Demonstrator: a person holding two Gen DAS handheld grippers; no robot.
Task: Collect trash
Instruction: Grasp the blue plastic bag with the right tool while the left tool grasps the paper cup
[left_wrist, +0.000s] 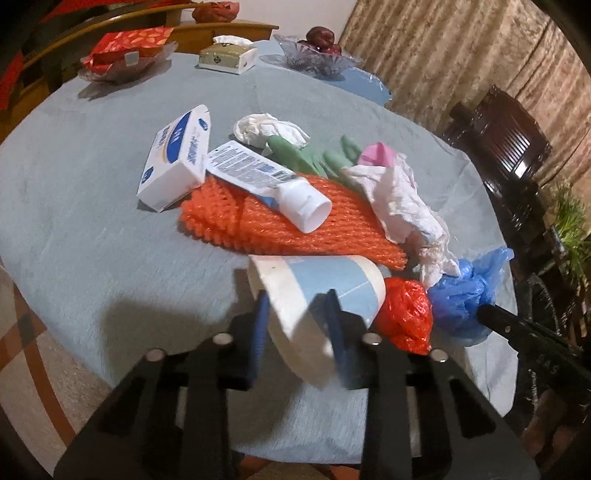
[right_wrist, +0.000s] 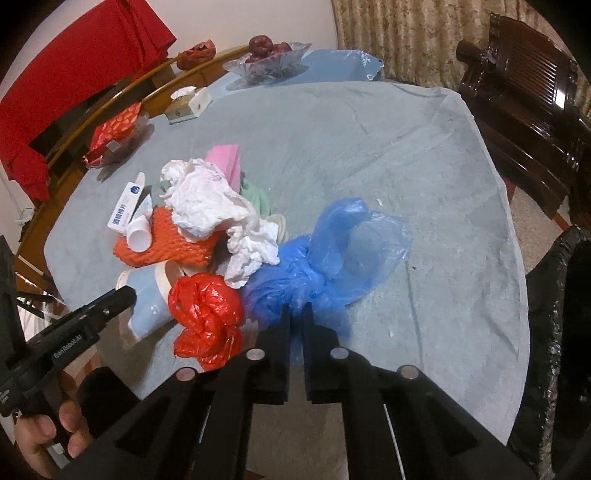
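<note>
Left gripper (left_wrist: 297, 317) pinching the paper cup (left_wrist: 317, 291) by its wall | right gripper (right_wrist: 295, 314) clamped tight on the blue bag (right_wrist: 332, 258) right at its tips | lift both slow, cup crushes easy, then over to the black bin bag (right_wrist: 554, 295) off right

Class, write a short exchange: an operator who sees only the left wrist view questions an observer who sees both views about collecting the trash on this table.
Operator: My left gripper pinches the paper cup. Is the right gripper holding anything?
Observer: Yes, its jaws are shut on the blue plastic bag.
Operator: Where could the trash go?
Observer: A black bin bag shows beside the table, at the right edge of the right wrist view.
</note>
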